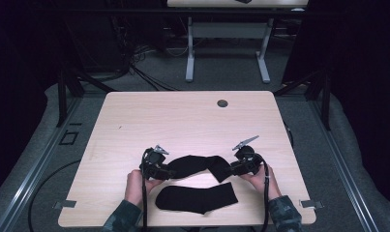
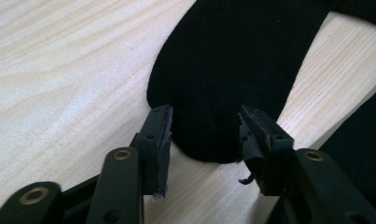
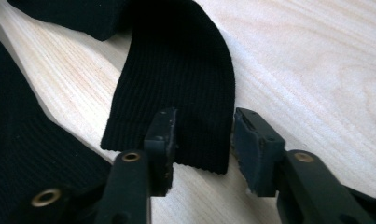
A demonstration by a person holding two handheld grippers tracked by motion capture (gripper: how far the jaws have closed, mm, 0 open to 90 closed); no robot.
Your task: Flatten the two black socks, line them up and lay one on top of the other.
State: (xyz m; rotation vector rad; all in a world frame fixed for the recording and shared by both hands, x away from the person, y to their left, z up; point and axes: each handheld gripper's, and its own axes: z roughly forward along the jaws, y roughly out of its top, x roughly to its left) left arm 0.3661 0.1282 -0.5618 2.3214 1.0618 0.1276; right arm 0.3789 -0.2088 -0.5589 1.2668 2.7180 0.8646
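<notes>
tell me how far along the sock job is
Done: one black sock lies flat near the front edge of the table. In hand: the left hand-held gripper straddles the toe of the far sock, the right hand-held gripper its ribbed cuff, jaws open on both. Left, probably: gripping and laying it onto the first.

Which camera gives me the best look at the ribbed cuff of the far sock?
The right gripper view: the cuff lies flat between the tool's jaws, ribs and hem edge sharp. The high view shows it small and dark. The left gripper view shows that sock's toe instead.
</notes>
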